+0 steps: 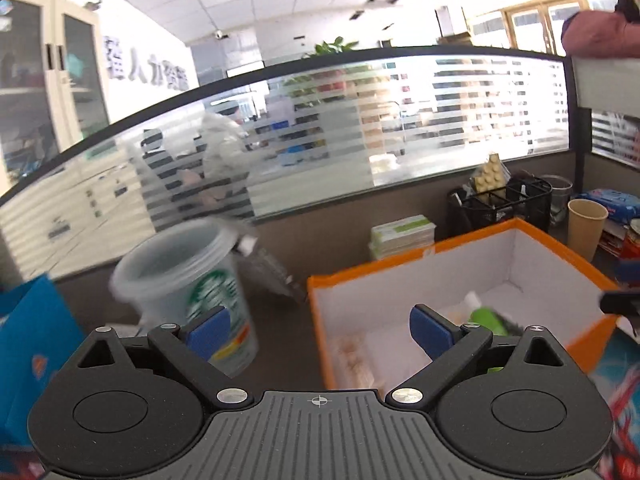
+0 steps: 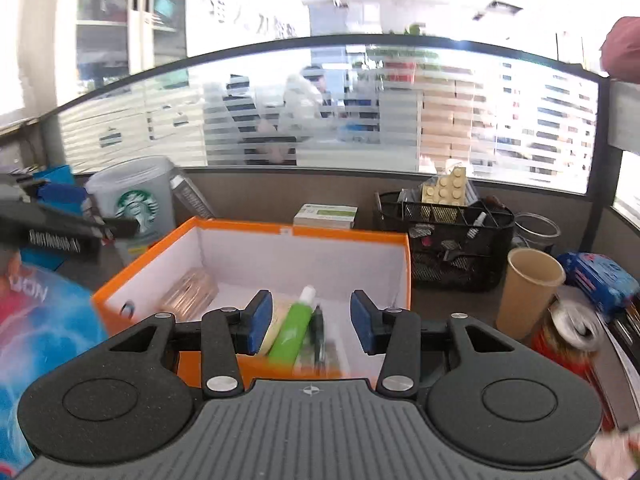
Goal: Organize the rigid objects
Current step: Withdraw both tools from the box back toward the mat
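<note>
in the middle of the worktop (image 2: 360,216) stands an orange box (image 2: 352,236) with white inner walls, open at the top. inside it lie a green tube (image 2: 294,330) with a white cap, a dark pen (image 2: 319,330) just beside the tube, and a clear ribbed container (image 2: 188,294) near the left wall. the right claw (image 2: 311,320) hangs above the near edge of the box; its blue pads stand partly apart and hold nothing, the tube and pen lie lower, between them in the view. the left claw (image 1: 320,330) is spread very wide and empty, over the left corner of the box. left of the box stands a clear plastic cup (image 2: 134,196) with a green logo. right of the box are a black mesh organizer (image 2: 460,236), a brown paper cup (image 2: 528,292) and a red can (image 2: 572,340).
</note>
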`<state>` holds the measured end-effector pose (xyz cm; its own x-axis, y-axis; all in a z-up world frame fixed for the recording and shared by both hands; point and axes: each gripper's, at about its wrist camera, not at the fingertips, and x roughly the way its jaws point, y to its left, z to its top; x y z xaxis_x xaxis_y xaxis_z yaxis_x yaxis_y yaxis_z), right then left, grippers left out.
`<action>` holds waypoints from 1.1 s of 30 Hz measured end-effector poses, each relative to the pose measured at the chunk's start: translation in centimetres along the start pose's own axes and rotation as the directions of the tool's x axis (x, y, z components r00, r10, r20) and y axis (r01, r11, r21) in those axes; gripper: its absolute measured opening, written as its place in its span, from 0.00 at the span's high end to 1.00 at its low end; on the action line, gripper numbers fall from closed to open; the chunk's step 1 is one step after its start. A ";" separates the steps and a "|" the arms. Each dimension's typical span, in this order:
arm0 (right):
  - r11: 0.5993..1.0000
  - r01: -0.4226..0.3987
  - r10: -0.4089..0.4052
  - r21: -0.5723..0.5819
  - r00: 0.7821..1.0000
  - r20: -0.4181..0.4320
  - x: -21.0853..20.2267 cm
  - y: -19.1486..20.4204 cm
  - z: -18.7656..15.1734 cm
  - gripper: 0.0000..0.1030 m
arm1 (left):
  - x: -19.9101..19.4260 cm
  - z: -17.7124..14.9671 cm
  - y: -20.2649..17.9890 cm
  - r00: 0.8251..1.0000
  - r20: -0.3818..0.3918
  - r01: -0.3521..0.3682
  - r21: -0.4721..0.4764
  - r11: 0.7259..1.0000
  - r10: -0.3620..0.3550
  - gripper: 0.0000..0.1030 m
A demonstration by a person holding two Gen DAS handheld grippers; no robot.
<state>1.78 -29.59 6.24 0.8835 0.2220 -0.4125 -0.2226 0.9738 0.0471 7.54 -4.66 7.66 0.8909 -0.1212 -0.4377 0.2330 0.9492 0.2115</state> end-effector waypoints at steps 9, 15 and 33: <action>0.990 -0.138 0.141 0.030 0.979 -0.148 0.5 1.5 -6.8 0.50 | -1.3 -7.1 0.2 0.991 -0.112 0.076 -0.034 0.997 -0.079 0.02; 0.989 -0.135 0.142 0.062 0.980 -0.138 2.5 1.8 -6.7 0.47 | -1.3 -9.2 -1.0 0.978 -0.156 0.131 -0.042 0.990 -0.136 0.02; 0.874 -0.471 0.484 0.117 0.832 -0.271 2.5 7.3 -10.2 0.47 | -0.9 -11.5 1.1 0.969 -0.211 0.110 -0.097 0.989 -0.129 0.02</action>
<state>-1.88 -22.42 -3.76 0.5156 0.6425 -0.5669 -0.5624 0.7529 0.3419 2.50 -0.19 -1.82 0.7514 -0.1784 -0.6353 0.2911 0.9536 0.0765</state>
